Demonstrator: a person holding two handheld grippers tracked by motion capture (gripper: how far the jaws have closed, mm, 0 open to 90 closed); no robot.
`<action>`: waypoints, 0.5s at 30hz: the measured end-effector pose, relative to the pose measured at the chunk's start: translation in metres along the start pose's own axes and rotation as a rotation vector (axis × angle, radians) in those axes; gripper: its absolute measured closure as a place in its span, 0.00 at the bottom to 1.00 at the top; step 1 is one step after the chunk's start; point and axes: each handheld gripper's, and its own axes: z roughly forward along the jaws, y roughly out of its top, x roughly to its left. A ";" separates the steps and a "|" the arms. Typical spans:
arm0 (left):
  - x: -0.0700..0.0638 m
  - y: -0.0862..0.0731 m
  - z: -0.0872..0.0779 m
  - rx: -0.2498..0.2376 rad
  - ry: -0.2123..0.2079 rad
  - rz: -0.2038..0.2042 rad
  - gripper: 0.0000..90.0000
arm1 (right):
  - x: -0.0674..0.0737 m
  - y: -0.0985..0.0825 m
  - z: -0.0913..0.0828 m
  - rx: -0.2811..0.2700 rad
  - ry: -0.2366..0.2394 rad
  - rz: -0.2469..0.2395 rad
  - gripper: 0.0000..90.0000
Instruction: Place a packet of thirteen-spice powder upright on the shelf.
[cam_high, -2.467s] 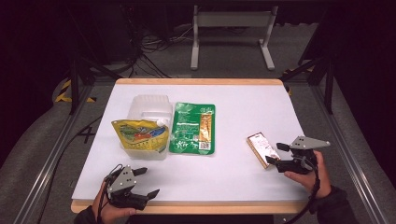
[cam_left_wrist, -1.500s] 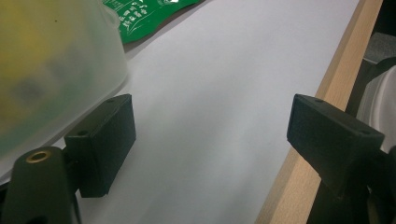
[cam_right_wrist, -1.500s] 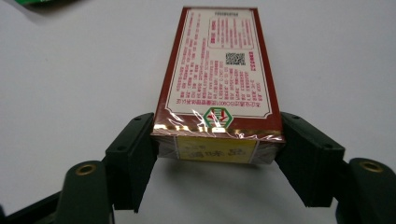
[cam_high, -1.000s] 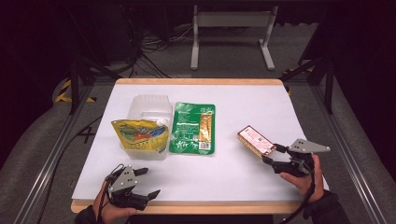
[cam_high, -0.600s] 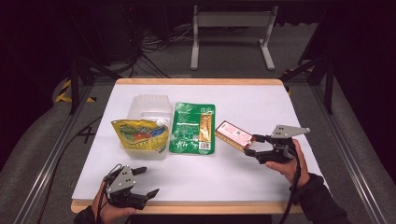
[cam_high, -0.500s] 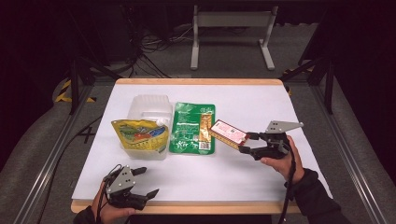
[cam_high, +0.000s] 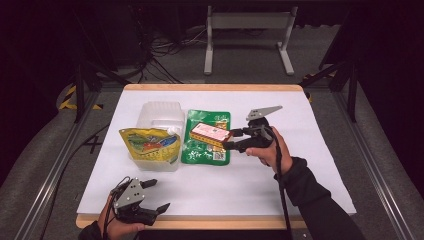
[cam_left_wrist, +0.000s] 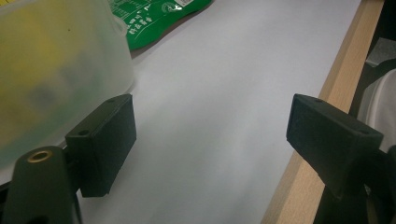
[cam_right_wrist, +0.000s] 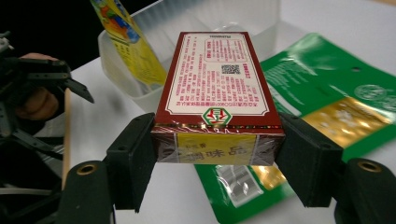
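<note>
Red-and-yellow cardboard box looks light and stiff; your right gripper clamps its near end, just beside the clear plastic tub. Left gripper gapes empty.

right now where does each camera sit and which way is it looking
High view: above the person's side of the table, facing forward and down; both forearms and tongs show, the right tongs holding the red box.
Left gripper view: on the left tongs, along the tabletop, past the plastic tub; its black jaws stand apart.
Right gripper view: on the right tongs, facing the box, the tub and the other hand.
Shared: the green pouch.
</note>
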 end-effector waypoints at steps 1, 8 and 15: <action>0.000 0.000 0.000 -0.001 0.000 0.001 0.19 | 0.000 0.003 0.004 0.011 0.013 0.005 0.37; -0.002 0.000 0.000 0.001 0.001 0.018 0.19 | 0.005 0.029 0.033 0.057 -0.070 -0.063 0.37; -0.004 0.000 -0.001 0.004 -0.007 0.020 0.19 | 0.013 0.040 0.042 0.082 -0.116 -0.136 0.37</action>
